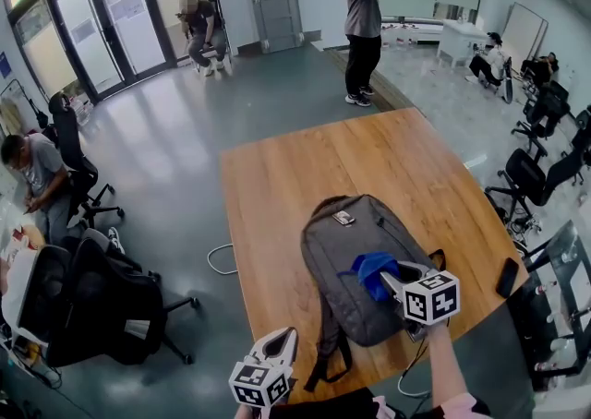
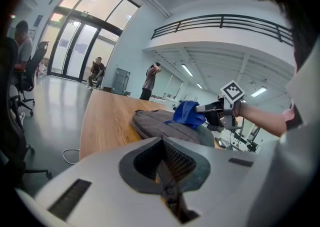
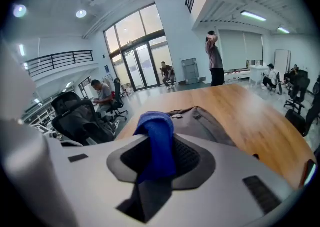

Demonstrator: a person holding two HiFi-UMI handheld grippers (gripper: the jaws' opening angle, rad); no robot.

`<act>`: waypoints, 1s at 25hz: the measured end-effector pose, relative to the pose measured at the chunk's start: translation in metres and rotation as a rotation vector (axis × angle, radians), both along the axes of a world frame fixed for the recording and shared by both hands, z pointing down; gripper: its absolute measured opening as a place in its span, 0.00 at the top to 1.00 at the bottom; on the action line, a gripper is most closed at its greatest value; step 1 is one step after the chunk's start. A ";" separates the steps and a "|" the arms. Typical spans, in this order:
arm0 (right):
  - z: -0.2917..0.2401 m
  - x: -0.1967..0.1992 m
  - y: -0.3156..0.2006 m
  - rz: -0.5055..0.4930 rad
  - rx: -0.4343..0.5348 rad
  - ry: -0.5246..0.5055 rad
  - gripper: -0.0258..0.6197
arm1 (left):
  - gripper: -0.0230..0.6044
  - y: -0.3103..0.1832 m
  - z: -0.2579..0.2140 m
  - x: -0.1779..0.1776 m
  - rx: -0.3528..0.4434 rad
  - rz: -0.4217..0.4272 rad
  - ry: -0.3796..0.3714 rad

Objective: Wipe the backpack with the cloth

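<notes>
A grey backpack (image 1: pixel 351 251) lies flat on the wooden table (image 1: pixel 295 177), near its front edge. A blue cloth (image 1: pixel 374 271) rests bunched on the pack's lower half, and my right gripper (image 1: pixel 388 279) is shut on it. In the right gripper view the cloth (image 3: pixel 156 141) hangs over the closed jaws, with the backpack (image 3: pixel 200 120) just beyond. My left gripper (image 1: pixel 277 346) is off the table's front edge, left of the pack, shut and holding nothing. The left gripper view looks across at the backpack (image 2: pixel 157 123), the cloth (image 2: pixel 186 112) and the right gripper (image 2: pixel 207 108).
A dark phone (image 1: pixel 507 277) lies at the table's right edge. Black office chairs (image 1: pixel 92 302) stand to the left, with more chairs (image 1: pixel 531 177) on the right. A white cable (image 1: pixel 220 260) loops on the floor. A person (image 1: pixel 362 20) stands beyond the far end.
</notes>
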State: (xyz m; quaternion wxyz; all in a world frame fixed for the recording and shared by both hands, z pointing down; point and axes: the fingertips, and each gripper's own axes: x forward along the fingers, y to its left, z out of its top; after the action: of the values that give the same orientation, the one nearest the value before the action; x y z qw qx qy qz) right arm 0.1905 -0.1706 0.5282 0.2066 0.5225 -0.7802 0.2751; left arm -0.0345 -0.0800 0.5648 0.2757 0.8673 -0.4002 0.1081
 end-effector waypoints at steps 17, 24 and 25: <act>0.039 0.209 0.000 0.284 -0.124 0.215 0.77 | 0.97 0.020 0.001 0.014 -0.005 0.013 -0.018; -0.006 0.169 0.012 0.214 0.021 0.153 0.77 | 0.97 0.028 0.002 0.024 -0.002 0.022 -0.022; -0.018 0.154 0.018 0.187 0.053 0.140 0.77 | 0.97 0.029 0.002 0.026 -0.002 0.023 -0.023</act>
State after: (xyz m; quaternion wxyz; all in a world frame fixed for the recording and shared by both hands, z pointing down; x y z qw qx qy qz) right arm 0.3443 -0.1530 0.5105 0.2202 0.6161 -0.7187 0.2354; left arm -0.0090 -0.0509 0.5672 0.2706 0.8703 -0.3931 0.1215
